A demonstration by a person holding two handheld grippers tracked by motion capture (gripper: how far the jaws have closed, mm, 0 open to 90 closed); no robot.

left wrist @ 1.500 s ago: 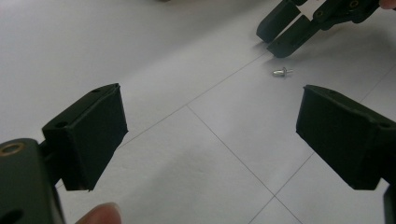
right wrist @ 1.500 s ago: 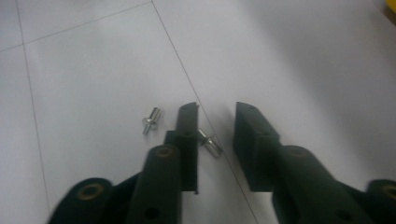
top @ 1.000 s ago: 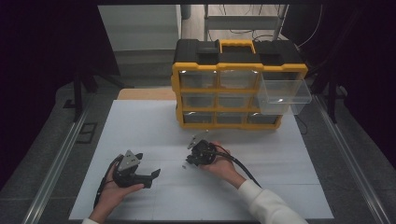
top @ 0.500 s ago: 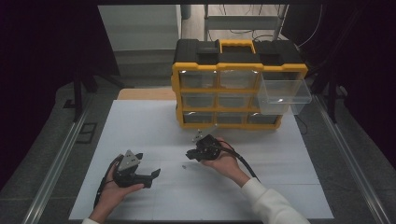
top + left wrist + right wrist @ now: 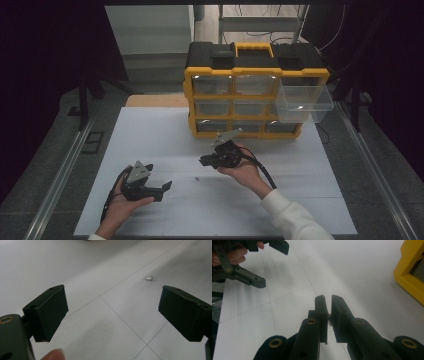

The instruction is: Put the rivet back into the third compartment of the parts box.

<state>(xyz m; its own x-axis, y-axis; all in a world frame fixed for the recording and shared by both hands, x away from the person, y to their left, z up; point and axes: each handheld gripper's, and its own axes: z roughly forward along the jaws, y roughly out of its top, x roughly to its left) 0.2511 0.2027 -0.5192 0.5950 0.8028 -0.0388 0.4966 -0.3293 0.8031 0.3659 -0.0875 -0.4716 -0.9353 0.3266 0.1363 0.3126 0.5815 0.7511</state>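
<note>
Right claw (image 5: 204, 161) higher than before — one small part (image 5: 197, 178) below, nine-drawer organizer (image 5: 255, 75) behind.

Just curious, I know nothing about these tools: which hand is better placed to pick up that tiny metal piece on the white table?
Likely the left. The left gripper has its fingers wide open, with the tiny metal piece just ahead. The right gripper has its fingers almost closed.

A white tabletop (image 5: 150, 135) (thin grid lines cross it) stands in a dim room. Behind it sit a pale cabinet (image 5: 150, 30) and grey floor (image 5: 60, 115), with darkness at both sides.
</note>
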